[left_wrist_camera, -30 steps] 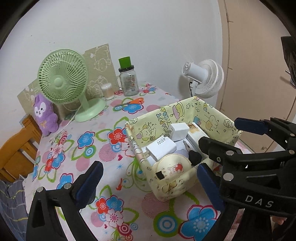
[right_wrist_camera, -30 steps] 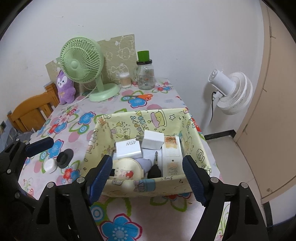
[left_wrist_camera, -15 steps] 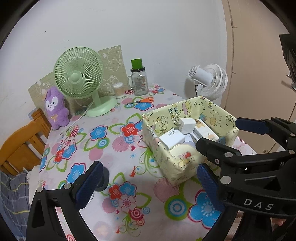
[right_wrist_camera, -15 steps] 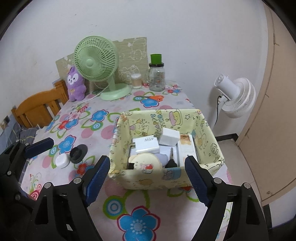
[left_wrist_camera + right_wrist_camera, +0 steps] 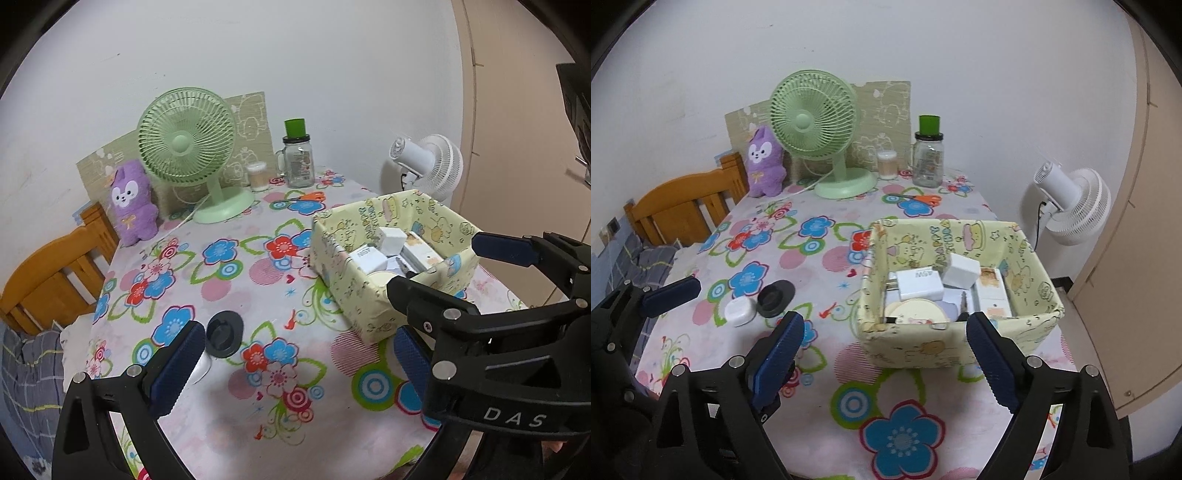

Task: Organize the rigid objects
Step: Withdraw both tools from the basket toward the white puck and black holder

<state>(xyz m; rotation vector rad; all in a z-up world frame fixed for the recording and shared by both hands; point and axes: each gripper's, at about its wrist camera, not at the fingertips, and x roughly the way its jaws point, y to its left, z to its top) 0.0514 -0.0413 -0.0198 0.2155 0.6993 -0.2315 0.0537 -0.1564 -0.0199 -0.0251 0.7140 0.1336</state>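
Both grippers' jaws gape, empty. Lower the left gripper squarely over the black round disc left of the yellow fabric box; right gripper waits.

Floral tablecloth: thin printed cloth, matt, faintly creased. Yellow storage box: soft fabric walls with cartoon print, slightly wrinkled. Inside, 2 white chargers: smooth, glossy plastic. Black round cap and white round case: smooth plastic, the black one matt. Green desk fan: satin plastic grille. Purple toy: fuzzy plush. Jar: clear glass, green plastic lid. Chair: varnished wood. Gripper fingers: matt black plastic, ribbed blue rubber pads, bright metal screws.
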